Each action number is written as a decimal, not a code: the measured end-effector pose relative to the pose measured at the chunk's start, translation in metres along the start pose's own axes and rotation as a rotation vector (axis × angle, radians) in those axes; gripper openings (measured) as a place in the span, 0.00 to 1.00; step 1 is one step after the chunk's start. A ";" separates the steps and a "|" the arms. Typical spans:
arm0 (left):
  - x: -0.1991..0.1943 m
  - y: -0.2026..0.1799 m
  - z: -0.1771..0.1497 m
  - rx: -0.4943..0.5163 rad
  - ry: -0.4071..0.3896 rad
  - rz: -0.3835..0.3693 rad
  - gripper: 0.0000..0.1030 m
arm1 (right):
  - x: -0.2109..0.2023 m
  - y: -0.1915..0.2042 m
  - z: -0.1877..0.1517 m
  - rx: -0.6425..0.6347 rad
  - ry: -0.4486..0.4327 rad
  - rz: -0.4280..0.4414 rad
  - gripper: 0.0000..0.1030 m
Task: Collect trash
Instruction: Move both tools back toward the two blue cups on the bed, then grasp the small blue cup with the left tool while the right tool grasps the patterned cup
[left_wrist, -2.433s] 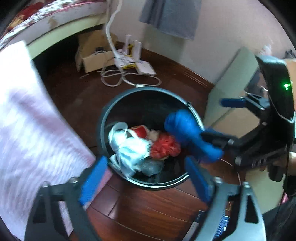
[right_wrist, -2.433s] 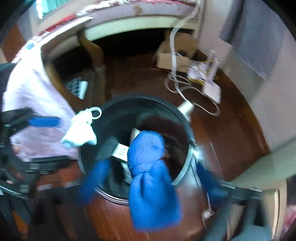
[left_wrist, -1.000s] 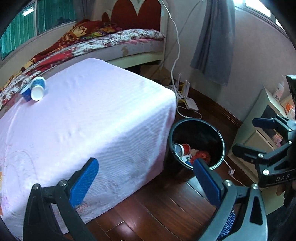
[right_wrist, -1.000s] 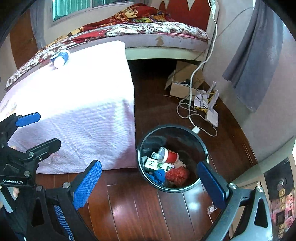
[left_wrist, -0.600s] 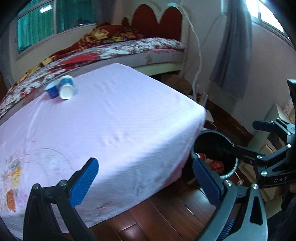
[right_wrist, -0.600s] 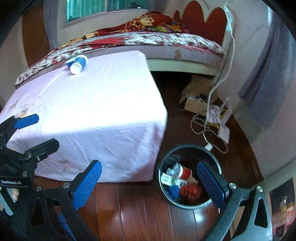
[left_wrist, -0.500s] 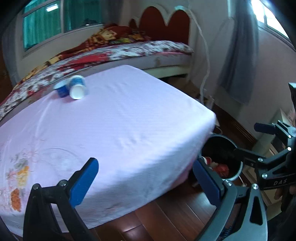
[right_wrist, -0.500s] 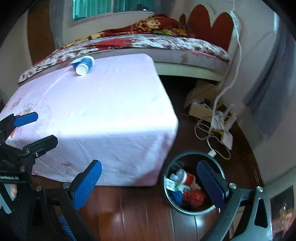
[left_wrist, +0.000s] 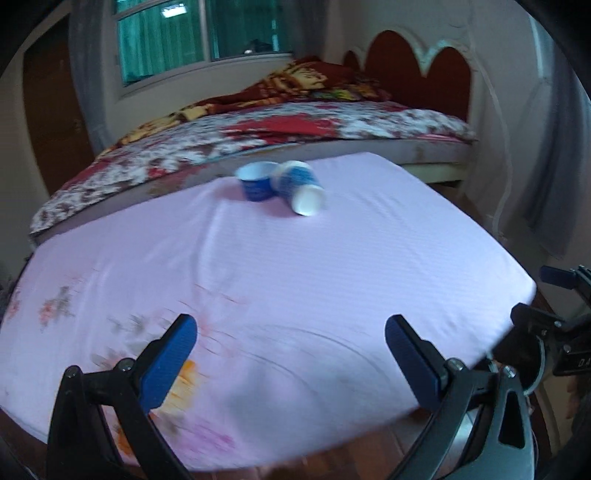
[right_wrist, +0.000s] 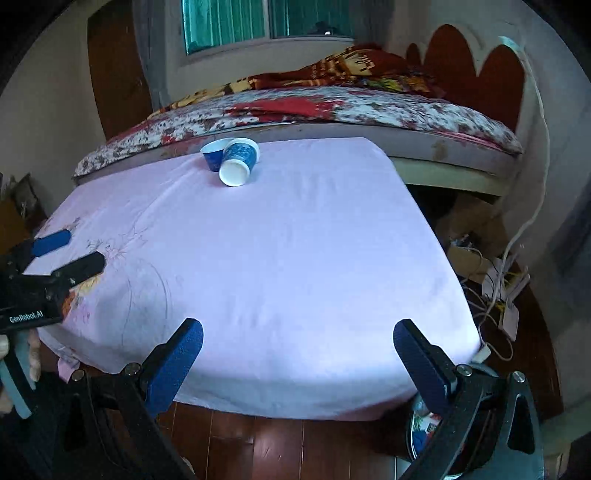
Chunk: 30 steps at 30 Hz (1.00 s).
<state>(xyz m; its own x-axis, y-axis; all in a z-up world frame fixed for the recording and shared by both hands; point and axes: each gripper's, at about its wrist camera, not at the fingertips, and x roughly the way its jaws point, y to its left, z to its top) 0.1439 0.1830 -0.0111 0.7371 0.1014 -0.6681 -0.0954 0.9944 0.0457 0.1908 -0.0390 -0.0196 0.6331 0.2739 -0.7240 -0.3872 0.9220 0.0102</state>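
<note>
Since half a second ago both my cameras have swung up off the floor: the trash bin (right_wrist: 424, 437) has slid almost out of view, only a sliver of its rim and colourful contents showing at the bottom right of the right wrist view, behind my right finger and tucked under the table corner.

Largest in view is the bed (right_wrist: 332, 107) with its floral cover and red scalloped headboard (right_wrist: 480, 62), running along the far side under a green-curtained window (right_wrist: 266, 18). In front of it, filling most of both views, is one table draped in a pink cloth (left_wrist: 295, 277), with faint flower embroidery at its near left corner. To the right, on the wooden floor, lie a cardboard box (right_wrist: 469, 225) and a tangle of white cables with a router (right_wrist: 511, 295).

My left gripper (left_wrist: 291, 354) and right gripper (right_wrist: 297, 352) both hover over the near table edge with their blue-padded tongs spread wide and nothing between them.

The trash I can see on the table is two paper cups at the far edge: one blue cup (left_wrist: 255, 182) standing upright, and one blue-and-white cup (left_wrist: 301, 186) lying on its side against it, mouth toward me. Bare cloth lies between them and my grippers.
</note>
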 end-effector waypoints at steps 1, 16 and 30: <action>0.003 0.008 0.006 -0.010 -0.004 0.013 0.99 | 0.009 0.008 0.014 -0.002 0.005 0.004 1.00; 0.127 0.100 0.060 -0.076 0.026 0.078 0.99 | 0.210 0.101 0.173 -0.118 0.024 0.027 1.00; 0.215 0.063 0.108 -0.045 0.044 0.012 0.98 | 0.275 0.047 0.214 -0.031 0.052 0.017 0.60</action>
<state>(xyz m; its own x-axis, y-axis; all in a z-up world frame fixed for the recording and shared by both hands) 0.3687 0.2703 -0.0713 0.7056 0.1105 -0.7000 -0.1342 0.9907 0.0211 0.4906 0.1381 -0.0709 0.5904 0.2744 -0.7590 -0.4189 0.9080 0.0023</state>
